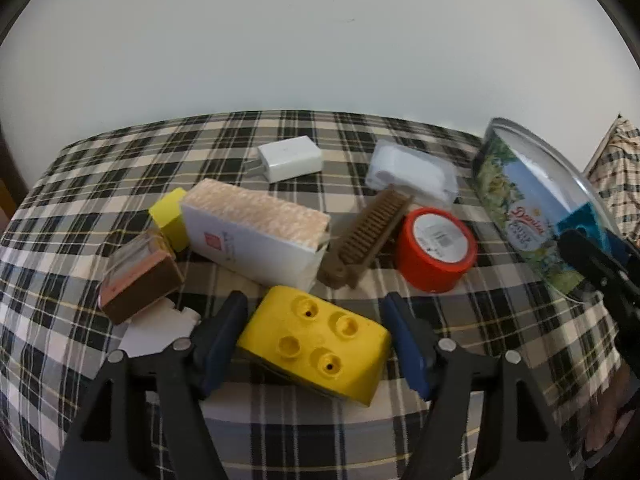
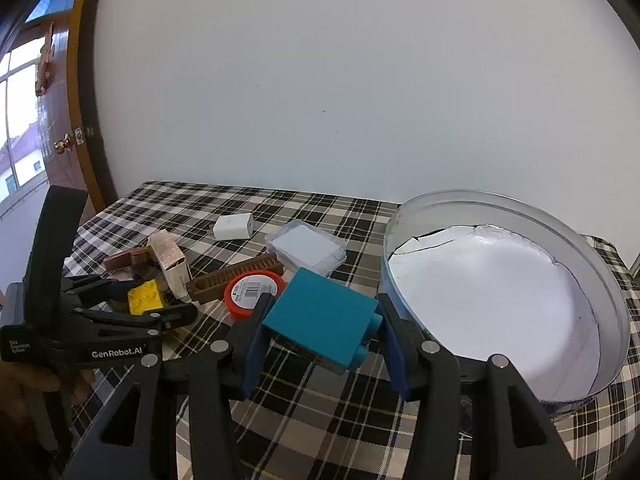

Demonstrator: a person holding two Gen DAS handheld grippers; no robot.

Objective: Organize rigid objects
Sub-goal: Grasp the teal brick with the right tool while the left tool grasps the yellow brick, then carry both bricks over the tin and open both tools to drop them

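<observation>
My left gripper (image 1: 314,338) is shut on a yellow toy brick (image 1: 320,348), held just above the plaid table; it also shows in the right wrist view (image 2: 145,301). My right gripper (image 2: 322,330) is shut on a teal toy brick (image 2: 320,322), held beside the left rim of the round cookie tin (image 2: 616,320). The tin (image 1: 516,204) is lined with white paper and holds nothing else.
On the plaid cloth (image 1: 120,168) lie a white charger (image 1: 290,158), a clear packet of white cards (image 1: 412,174), a red tape roll (image 1: 436,250), a brown comb (image 1: 366,240), a white box (image 1: 256,236), a small yellow block (image 1: 172,216) and a brown case (image 1: 138,280).
</observation>
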